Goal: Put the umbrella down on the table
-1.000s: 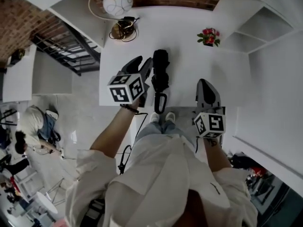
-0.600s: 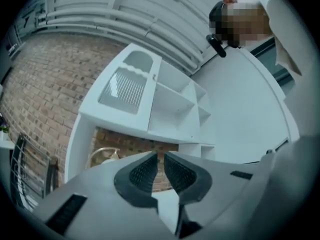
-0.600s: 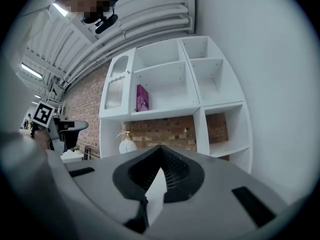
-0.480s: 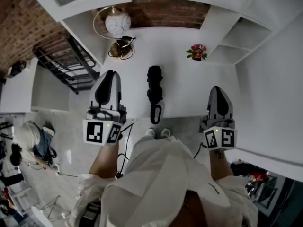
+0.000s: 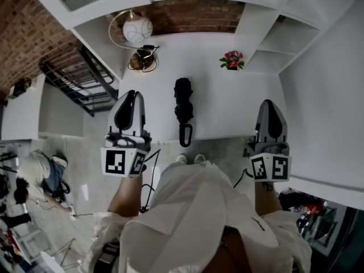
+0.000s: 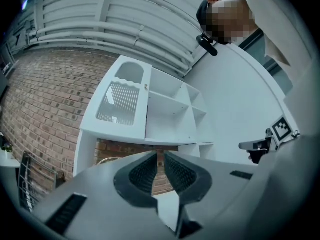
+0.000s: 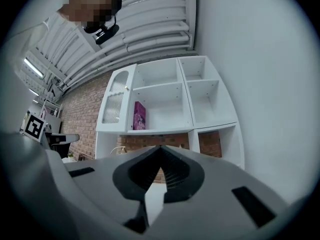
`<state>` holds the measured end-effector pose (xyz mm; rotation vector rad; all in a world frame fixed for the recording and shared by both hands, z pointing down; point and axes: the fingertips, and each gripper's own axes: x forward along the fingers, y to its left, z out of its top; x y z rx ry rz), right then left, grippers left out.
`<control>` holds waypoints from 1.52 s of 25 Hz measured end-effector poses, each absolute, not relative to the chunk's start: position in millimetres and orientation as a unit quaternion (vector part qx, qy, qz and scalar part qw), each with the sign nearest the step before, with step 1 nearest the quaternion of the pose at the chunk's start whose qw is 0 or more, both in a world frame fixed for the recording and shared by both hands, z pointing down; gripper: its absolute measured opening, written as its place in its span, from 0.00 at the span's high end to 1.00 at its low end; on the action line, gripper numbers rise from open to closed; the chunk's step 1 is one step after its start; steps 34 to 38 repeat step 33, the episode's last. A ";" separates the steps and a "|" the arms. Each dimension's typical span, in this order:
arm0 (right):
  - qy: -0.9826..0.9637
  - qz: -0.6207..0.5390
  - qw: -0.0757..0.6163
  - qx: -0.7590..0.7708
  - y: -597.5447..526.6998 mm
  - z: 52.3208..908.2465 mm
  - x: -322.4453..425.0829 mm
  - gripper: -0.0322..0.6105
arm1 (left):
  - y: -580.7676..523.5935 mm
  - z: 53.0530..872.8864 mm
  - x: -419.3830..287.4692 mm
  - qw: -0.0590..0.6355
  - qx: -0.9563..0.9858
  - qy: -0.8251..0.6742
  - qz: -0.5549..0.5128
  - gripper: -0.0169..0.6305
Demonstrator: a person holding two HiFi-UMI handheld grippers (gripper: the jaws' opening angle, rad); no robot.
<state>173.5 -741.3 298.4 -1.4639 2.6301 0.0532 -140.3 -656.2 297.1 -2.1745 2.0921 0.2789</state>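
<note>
globe lamp (image 5: 137,29) and red flowers (image 5: 231,60)

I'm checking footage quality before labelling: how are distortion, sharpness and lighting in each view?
Head view: strong fisheye bends the white table edges, yet the umbrella is sharp under even light. Left gripper view: dark rounded corners, shelves curved. Right gripper view: same vignette, bright wall, no glare.

There are two grippers, the left gripper (image 5: 133,94) and the right gripper (image 5: 269,103), and two marker cubes, the left cube (image 5: 122,161) and the right cube (image 5: 271,168). There is one counter (image 5: 227,107), one umbrella (image 5: 183,108), one flower pot (image 5: 231,60), one globe lamp (image 5: 137,29) and one gold wire object (image 5: 142,60). One shelf unit (image 7: 165,94) holds one purple book (image 7: 139,115).
</note>
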 end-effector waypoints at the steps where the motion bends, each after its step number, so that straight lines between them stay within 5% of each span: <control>1: 0.870 0.015 0.066 -0.488 -741.0 299.5 176.1 0.92 | -656.2 297.4 -139.7 0.056 -0.715 0.691 0.089 0.88; 38: 0.865 0.002 0.061 -0.498 -751.7 312.7 186.9 0.92 | -675.3 313.5 -122.8 0.020 -0.717 0.694 0.059 0.88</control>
